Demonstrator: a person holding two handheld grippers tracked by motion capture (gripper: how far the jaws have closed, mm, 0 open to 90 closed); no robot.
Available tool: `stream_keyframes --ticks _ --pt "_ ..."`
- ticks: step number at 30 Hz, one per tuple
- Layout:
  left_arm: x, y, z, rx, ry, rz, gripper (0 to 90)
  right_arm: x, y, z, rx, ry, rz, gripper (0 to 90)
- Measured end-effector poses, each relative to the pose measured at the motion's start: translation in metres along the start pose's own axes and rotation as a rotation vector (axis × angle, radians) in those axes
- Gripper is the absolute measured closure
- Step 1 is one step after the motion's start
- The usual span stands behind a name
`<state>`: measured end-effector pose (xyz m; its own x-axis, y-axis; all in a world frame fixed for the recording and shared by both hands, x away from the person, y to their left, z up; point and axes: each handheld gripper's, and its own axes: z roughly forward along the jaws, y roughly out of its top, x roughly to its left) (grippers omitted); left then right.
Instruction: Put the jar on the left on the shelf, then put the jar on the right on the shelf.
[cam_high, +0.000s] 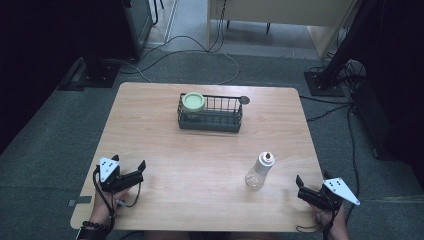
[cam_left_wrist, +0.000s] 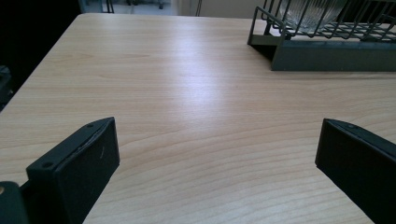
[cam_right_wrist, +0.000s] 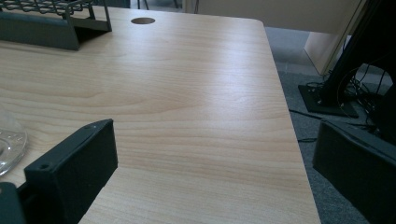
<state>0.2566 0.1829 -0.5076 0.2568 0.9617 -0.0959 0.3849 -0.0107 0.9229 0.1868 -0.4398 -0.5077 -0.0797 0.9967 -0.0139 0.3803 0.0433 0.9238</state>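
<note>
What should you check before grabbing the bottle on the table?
1. Right gripper jaws open: ok, wide apart in the right gripper view.
2. Left gripper open and holding nothing: ok.
3. Bottle standing upright: ok.
4. Bare table between right gripper and bottle: ok.
5. Room in the wire basket beside the green-lidded jar: ok, right part looks free.
6. Bottle has a cap on: cannot tell.
</note>
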Motion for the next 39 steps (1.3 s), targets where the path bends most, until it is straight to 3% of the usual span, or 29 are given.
stream_keyframes --ticks 8,13,18,19,22,23,25,29,31,33,39 --pt "0.007 -0.002 -0.008 -0.004 0.024 0.008 0.0 -0.001 0.0 -0.001 -0.007 -0.008 0.008 0.0" --pt "0.016 -0.004 -0.016 -0.012 0.048 -0.011 0.0 0.0 0.0 -0.001 -0.007 -0.011 0.007 0.0" --pt "0.023 -0.007 -0.023 -0.005 0.064 0.024 0.0 0.0 0.0 0.0 -0.005 -0.012 -0.001 0.0" --pt "0.025 -0.008 -0.026 0.006 0.077 0.054 0.0 0.001 0.0 -0.001 -0.008 -0.019 -0.002 0.0" --pt "0.03 -0.008 -0.028 0.003 0.071 0.033 0.0 0.001 -0.001 -0.001 -0.018 -0.028 -0.005 0.0" --pt "0.033 -0.009 -0.029 -0.006 0.052 -0.008 0.0 0.001 -0.001 -0.002 -0.027 -0.032 -0.011 0.0" --pt "0.035 -0.009 -0.029 -0.009 0.039 -0.029 0.0 0.002 0.0 -0.003 -0.032 -0.033 -0.005 0.0" --pt "0.034 -0.009 -0.029 -0.011 0.026 -0.018 0.0 0.001 0.001 -0.006 -0.035 -0.034 0.0 0.0" --pt "0.034 -0.009 -0.029 -0.008 0.012 -0.014 0.0 0.001 0.004 -0.011 -0.033 -0.014 0.034 0.0" --pt "0.036 -0.009 -0.029 -0.009 0.007 -0.031 0.0 0.004 0.008 -0.015 -0.038 -0.006 0.022 0.0" --pt "0.036 -0.009 -0.029 -0.01 0.003 -0.032 0.0 0.014 0.019 -0.022 -0.044 0.03 0.025 0.0"
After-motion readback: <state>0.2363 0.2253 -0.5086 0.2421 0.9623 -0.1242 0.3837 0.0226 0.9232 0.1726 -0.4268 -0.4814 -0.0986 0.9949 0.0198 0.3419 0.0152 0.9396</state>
